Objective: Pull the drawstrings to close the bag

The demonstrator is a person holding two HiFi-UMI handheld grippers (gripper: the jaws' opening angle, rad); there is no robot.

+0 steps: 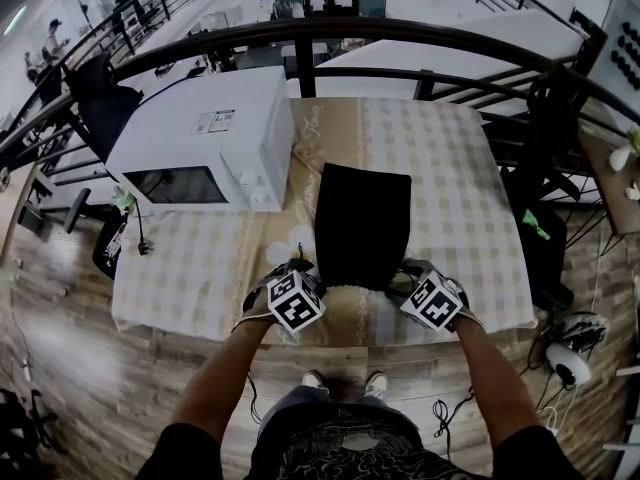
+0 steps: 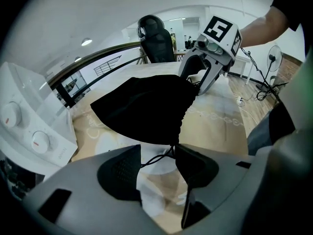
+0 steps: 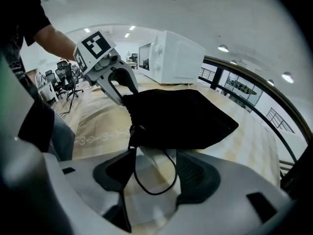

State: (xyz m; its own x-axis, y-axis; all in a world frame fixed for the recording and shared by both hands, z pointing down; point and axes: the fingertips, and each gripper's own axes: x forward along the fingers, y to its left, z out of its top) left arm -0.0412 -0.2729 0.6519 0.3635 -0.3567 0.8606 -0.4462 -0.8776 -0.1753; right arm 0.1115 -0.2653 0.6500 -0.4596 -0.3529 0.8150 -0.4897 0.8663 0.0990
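— How many bags are on the bench [image 1: 200, 313]?

— One: a black cloth drawstring bag [image 1: 362, 223], flat and roughly rectangular. It lies mid-bench with its puckered mouth toward the near edge and its bottom toward the far edge.

— And cords?

— Two, thin and black, one at each near corner of the bag. The left drawstring [image 2: 156, 158] runs from its corner across the gap of the left tongs [image 2: 157, 153]. The right drawstring [image 3: 172, 184] hangs as a slack loop between the jaws of the right tongs [image 3: 155, 155].

— Do the tongs have hold of anything?

— No. Both pairs stand with jaws apart, their dark textured pads [image 2: 120, 173] on either side of a cord and pinching nothing.

— What else stands around?

— One white microwave [image 1: 205, 138], boxy, with two round knobs [image 2: 40, 142], toward the far left corner. It is near the bag's left side but not touching it. A beige checked tablecloth [image 1: 440, 168] covers the bench and hangs over its near edge. Beyond the far edge curves a dark metal railing [image 1: 305, 28], and a wooden floor [image 1: 80, 368] lies below.
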